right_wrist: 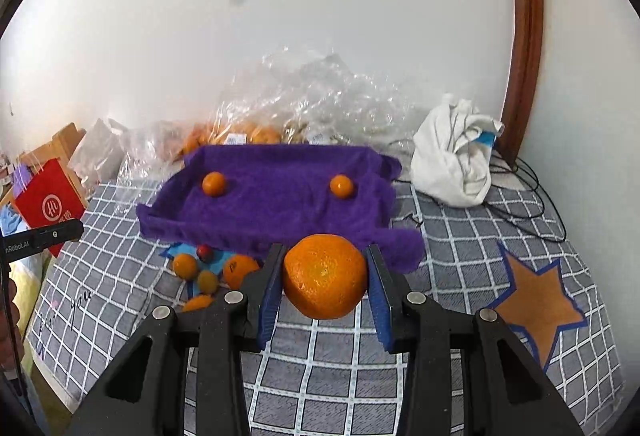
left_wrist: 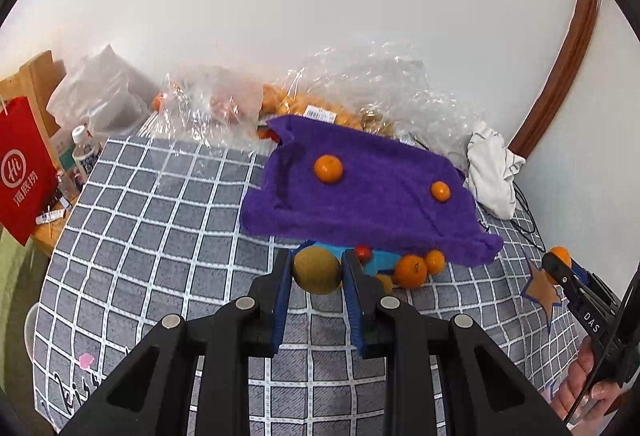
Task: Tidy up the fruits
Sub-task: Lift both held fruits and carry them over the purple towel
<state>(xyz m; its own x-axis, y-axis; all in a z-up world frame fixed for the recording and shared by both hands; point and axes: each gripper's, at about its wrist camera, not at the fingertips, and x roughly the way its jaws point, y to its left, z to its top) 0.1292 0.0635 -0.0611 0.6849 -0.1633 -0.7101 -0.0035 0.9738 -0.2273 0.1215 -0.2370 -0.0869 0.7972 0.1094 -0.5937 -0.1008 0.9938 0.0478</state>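
Two blue-padded fingers of the left gripper (left_wrist: 317, 268) are clamped on a round brownish-green fruit (left_wrist: 316, 270), one pad pressed against each side of it, so the jaws stand only as far apart as the fruit is wide. The fruit is held above the grey checked cloth (left_wrist: 160, 236), just in front of the near edge of the purple towel (left_wrist: 372, 204). Two mandarins lie on that towel, one toward the left (left_wrist: 328, 169) and a smaller one toward the right (left_wrist: 440, 191), well apart. Beside the towel's near edge, on a blue sheet (left_wrist: 380, 260), lie more mandarins (left_wrist: 411, 271) and a small red fruit (left_wrist: 362, 252). At the right edge the right gripper (left_wrist: 558, 262) shows with an orange fruit at its tip, a hand (left_wrist: 584, 384) below it. Clear plastic bags of oranges (left_wrist: 304, 104) lie behind the towel.

From the right wrist, the right gripper (right_wrist: 326, 276) is closed on a large mandarin (right_wrist: 325, 276), gripped from both sides between the blue pads and held above the checked cloth, at the towel's (right_wrist: 280, 196) near edge. The towel again carries its two mandarins, left (right_wrist: 214, 184) and right (right_wrist: 341, 186). Left of the held fruit the small pile (right_wrist: 208, 268) lies on the blue sheet. An orange star (right_wrist: 536, 300) marks the cloth at the right, and a crumpled white cloth (right_wrist: 452, 156) lies behind.
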